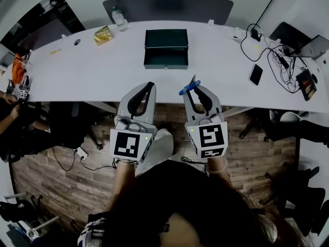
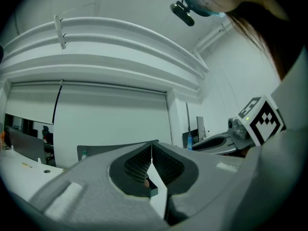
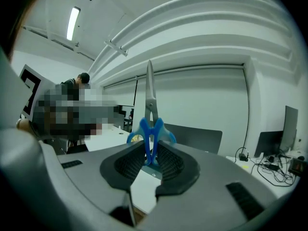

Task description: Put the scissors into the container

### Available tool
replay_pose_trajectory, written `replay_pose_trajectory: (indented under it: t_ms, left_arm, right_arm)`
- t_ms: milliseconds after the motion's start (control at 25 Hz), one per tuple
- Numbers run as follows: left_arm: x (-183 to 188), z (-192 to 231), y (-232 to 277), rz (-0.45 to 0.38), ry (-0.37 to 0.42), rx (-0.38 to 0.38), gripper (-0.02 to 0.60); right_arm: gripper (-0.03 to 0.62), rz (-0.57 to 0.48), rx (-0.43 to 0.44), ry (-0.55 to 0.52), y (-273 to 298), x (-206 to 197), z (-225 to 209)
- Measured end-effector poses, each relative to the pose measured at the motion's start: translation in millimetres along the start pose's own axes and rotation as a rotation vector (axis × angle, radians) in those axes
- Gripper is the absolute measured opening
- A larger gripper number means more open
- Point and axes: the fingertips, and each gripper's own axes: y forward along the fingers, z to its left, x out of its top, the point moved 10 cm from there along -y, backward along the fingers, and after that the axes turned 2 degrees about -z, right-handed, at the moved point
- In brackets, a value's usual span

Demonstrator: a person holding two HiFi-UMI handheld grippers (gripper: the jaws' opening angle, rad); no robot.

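Two grippers hang at the near edge of the white surface [image 1: 92, 71]. Right gripper [image 1: 199, 89], centre right of the frame: jaws clamped on the blue handles of the scissors [image 3: 150, 129], blades upright. Left gripper [image 2: 151, 148]: jaws pressed together, empty. The dark open container [image 1: 165, 49] sits at upper centre, well apart.
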Motion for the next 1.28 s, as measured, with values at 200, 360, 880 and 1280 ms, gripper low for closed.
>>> replay_pose_trajectory:
  t_ms: [200, 360, 880, 1280]
  left_arm:
    - [-5, 19, 24, 0.000, -0.005, -0.002, 0.020]
    - [-9, 36, 43, 0.007, -0.008, 0.000, 0.020]
    - [-25, 110, 100, 0.010, -0.035, -0.040, 0.020]
    - [-42, 150, 141, 0.028, -0.067, -0.111, 0.020]
  right_arm:
    - [0.084, 0.011, -0.001, -0.015, 29, 4, -11]
    - [0.084, 0.028, -0.006, -0.011, 52, 8, -17]
    - [0.084, 0.097, -0.041, -0.057, 135, 19, -22]
    - [0.084, 0.147, -0.073, -0.086, 184, 20, -23]
